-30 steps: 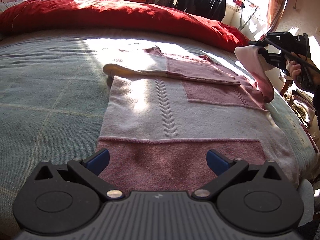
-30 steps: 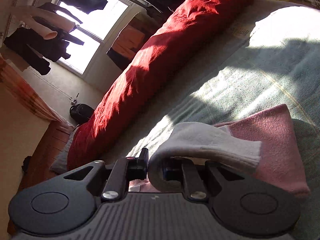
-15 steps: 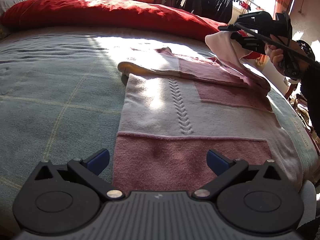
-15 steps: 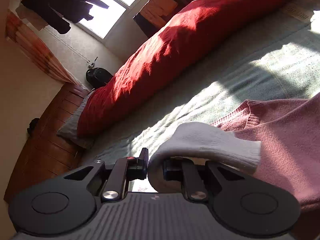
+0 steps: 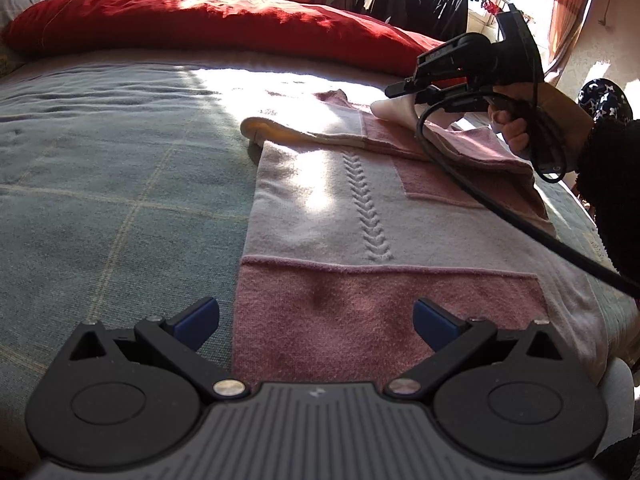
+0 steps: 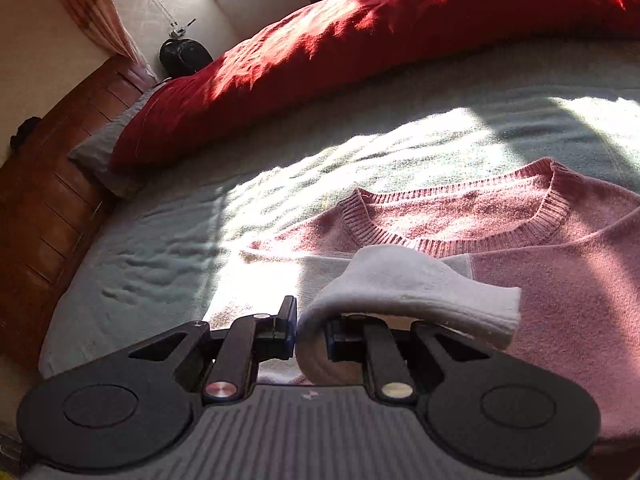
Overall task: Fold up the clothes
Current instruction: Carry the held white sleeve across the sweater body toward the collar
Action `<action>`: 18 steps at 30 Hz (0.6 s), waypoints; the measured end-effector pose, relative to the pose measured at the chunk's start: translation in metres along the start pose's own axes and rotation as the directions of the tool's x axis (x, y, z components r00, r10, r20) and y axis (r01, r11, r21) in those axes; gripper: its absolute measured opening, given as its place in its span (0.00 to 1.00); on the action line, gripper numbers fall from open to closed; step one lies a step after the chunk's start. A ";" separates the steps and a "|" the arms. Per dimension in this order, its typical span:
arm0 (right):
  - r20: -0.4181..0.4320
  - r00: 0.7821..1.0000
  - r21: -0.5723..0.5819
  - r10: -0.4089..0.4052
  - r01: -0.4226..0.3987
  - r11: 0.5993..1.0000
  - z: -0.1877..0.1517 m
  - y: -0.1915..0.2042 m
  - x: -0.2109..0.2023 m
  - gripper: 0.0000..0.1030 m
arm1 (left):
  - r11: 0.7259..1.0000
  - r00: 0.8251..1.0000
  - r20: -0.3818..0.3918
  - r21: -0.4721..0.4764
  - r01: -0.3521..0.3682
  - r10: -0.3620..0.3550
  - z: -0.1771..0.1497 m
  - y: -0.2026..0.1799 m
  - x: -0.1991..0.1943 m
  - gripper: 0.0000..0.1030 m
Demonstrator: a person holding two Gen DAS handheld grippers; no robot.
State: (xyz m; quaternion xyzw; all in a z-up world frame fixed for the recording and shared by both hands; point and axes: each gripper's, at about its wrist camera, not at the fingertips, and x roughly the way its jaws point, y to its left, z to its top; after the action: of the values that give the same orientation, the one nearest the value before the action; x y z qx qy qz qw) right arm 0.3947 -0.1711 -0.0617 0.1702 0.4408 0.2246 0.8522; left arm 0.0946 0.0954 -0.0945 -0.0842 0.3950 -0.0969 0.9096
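Cuff (image 6: 404,284) pinched in right claw (image 6: 310,330) hides its far finger; left claw (image 5: 316,318) spread over sweater (image 5: 360,240).

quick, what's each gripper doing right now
Left gripper: open, holding nothing, above the sweater hem.
Right gripper: shut on the sleeve cuff.

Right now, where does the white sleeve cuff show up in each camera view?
Left wrist: the white cuff sits upper right, pinched in the right tongs above the sweater.
Right wrist: the cuff fills lower centre, draped over the tongs.
Shared landmark: the red duvet along the bed's far side.
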 end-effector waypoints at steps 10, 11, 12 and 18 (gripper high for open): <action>-0.094 0.989 -0.177 -0.118 0.100 0.979 0.003 0.028 0.017 0.21 | 1.000 1.000 -0.014 0.017 -0.004 0.005 0.001 -0.001 0.002 0.99; -0.097 0.987 -0.195 -0.128 0.107 0.975 0.003 0.031 0.017 0.21 | 1.000 1.000 -0.019 0.031 -0.004 0.005 0.002 -0.003 0.003 0.99; -0.098 0.986 -0.212 -0.137 0.113 0.971 0.002 0.033 0.016 0.22 | 0.999 1.000 -0.022 0.049 -0.003 0.004 0.003 -0.006 0.003 0.99; -0.133 0.980 -0.320 -0.147 0.098 0.942 -0.001 0.047 0.012 0.26 | 0.991 0.999 -0.028 0.131 0.023 -0.020 0.009 -0.023 0.005 0.99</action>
State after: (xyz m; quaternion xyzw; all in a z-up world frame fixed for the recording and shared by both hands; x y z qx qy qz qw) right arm 0.3891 -0.1248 -0.0478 -0.0122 0.4744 0.2504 0.8439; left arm 0.1018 0.0732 -0.0866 -0.0273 0.3991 -0.1336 0.9067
